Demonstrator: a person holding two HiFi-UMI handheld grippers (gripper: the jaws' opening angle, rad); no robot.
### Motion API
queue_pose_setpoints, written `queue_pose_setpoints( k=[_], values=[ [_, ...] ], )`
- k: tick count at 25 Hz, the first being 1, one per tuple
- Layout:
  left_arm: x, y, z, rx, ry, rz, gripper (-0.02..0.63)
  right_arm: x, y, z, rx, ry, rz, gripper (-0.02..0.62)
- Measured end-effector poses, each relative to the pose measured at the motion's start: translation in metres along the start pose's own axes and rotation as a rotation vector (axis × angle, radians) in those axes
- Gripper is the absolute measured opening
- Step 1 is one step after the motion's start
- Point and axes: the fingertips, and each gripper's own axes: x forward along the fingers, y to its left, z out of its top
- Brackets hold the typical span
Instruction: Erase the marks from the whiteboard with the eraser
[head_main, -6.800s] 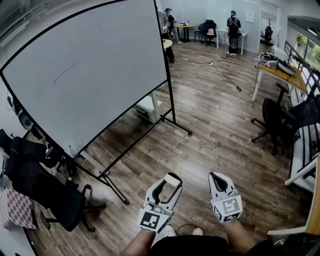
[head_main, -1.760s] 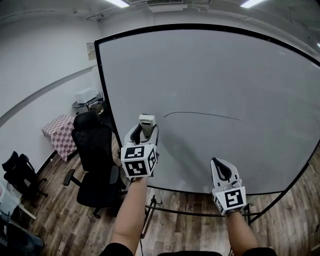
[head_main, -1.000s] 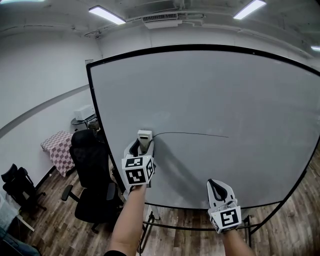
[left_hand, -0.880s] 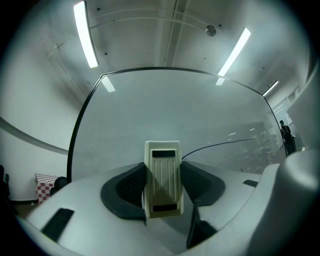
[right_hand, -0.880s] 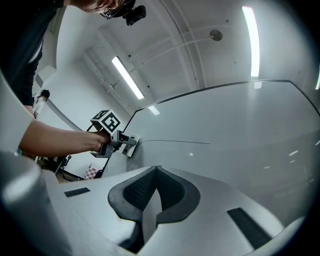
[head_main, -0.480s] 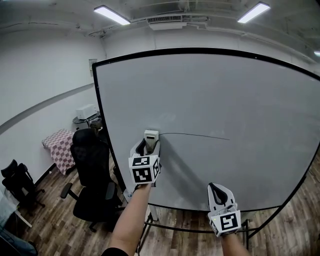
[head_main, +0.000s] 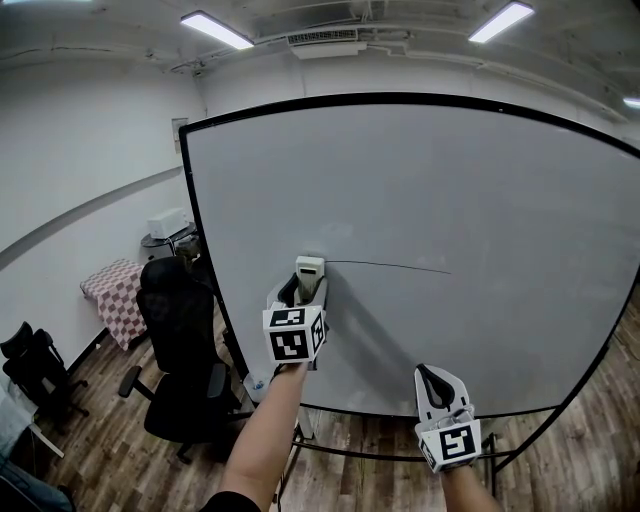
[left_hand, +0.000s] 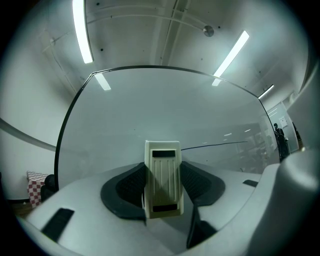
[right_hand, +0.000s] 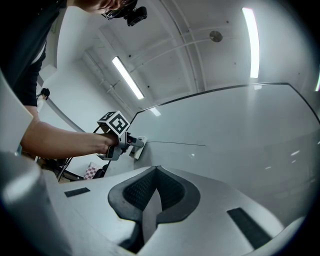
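A person's left gripper (head_main: 304, 288), jaws clenched on a cream, ribbed plastic block eraser (head_main: 310, 270), holds the eraser at the left end of a thin dark marker line (head_main: 390, 266) on a large black-framed whiteboard (head_main: 480, 170) in an office room. The left gripper view shows the eraser (left_hand: 162, 175) upright and pinched squarely between the two dark pads (left_hand: 131, 186), its far end towards the board, with the line (left_hand: 215, 145) leading off to the right from just beside it. From the right gripper view the eraser (right_hand: 138, 146) looks to lie against the board surface, though actual contact is too fine to confirm. The right gripper (head_main: 436, 380) hangs low and well apart from the work; in its own view the right gripper (right_hand: 155, 192) has its jaws closed together with nothing between them. The step in hand appears to be one wipe rightward along the line. Done well, it calls for the wiping face kept flat on the board, even pressure, and a path that follows the line's slight downward slant to its right end. The squeeze should be firm enough that the eraser does not pivot between the pads. The board rests on a black metal stand (head_main: 380, 453), so a heavy push could rock it; moderate, steady force seems wiser.
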Motion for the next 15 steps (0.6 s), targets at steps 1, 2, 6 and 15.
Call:
queue_pose_setpoints(
  k=[1,2,6,15],
  values=[
    [0.001,-0.003,0.001,0.0,0.0,-0.003,0.239,-0.001,-0.001,0.001,-0.006,0.002,0.0,0.02],
    [0.002,-0.005,0.001,0.0,0.001,-0.006,0.239,-0.002,-0.002,0.001,-0.009,0.003,0.0,0.02],
    [0.004,-0.013,0.002,0.001,0.003,-0.017,0.239,-0.007,-0.005,0.001,-0.011,0.001,-0.007,0.02],
    [0.016,-0.05,0.003,0.023,-0.001,-0.067,0.239,-0.015,-0.019,-0.004,-0.014,-0.002,-0.025,0.02]
  ],
)
